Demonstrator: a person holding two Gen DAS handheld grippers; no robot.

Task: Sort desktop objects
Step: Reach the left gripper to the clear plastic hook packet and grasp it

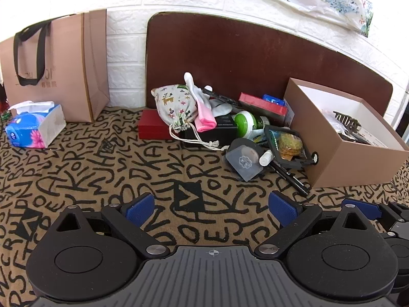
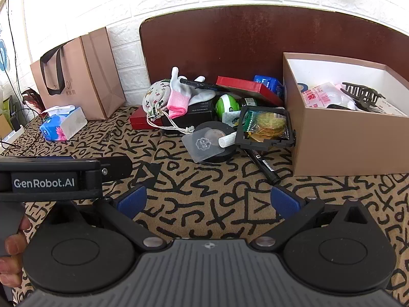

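**Pile mid-table, box to its right, bag and tissues far left**

A cluttered pile point(image 1: 230, 125) is set at the middle of the table point(image 1: 153, 179), against the upright board point(image 1: 255, 51) behind it. In the pile, a drawstring pouch point(image 1: 175, 107) is laid on a flat box point(image 1: 153, 128) at the left; a glove point(image 1: 202, 110) is draped just right of the pouch. A bottle point(image 1: 249, 124) lies right of the glove. A tape roll point(image 1: 245, 153) is placed at the pile's front, with a pen point(image 1: 291, 177) just beside it to the right. An open box point(image 1: 340, 138) stands right of the pile, with small items inside. A paper bag point(image 1: 58, 66) is stood far left against the wall point(image 1: 122, 58), and a tissue pack point(image 1: 35, 125) lies before it. Both grippers are held before the pile, left gripper point(image 1: 212, 207) beside right gripper point(image 2: 208, 200).
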